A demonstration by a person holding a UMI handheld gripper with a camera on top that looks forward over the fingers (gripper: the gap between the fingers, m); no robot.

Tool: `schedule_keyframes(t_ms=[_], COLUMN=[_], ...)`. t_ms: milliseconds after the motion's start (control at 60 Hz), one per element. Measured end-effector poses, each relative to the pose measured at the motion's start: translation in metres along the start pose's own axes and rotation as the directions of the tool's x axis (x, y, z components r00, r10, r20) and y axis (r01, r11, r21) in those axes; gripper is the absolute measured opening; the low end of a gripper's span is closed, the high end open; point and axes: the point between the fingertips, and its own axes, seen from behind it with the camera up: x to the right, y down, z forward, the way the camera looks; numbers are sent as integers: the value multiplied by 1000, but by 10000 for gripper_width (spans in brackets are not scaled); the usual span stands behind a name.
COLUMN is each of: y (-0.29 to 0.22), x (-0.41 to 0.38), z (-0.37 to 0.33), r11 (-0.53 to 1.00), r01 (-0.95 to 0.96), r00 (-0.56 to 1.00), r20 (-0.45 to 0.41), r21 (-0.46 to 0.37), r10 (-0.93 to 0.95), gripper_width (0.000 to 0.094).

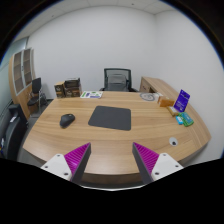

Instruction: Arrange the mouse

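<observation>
The gripper point(112, 160) hangs above the near edge of the light wooden bench point(60, 142). Its fingers point(72, 158), with magenta pads, stand wide apart and hold nothing. Beyond them, mid-bench, lies a dark grey rectangular mouse mat point(110, 117). The small black computer mouse point(67, 120) rests on bare wood just beside the mat, apart from it. Farther off to the other side stands a purple upright sign point(181, 100). A black mesh office chair point(118, 79) stands behind the bench's far edge.
</observation>
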Motion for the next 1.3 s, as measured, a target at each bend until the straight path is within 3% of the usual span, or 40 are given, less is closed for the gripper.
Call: schedule_keyframes(t_ms=[800, 1300], y=[-6, -10], x=[-224, -293], z=[152, 260], r11=[1000, 998], r01=[15, 30], r00=[993, 994], r20=[121, 109], r21=[-21, -64], r10=[-12, -23], gripper_width=[863, 864])
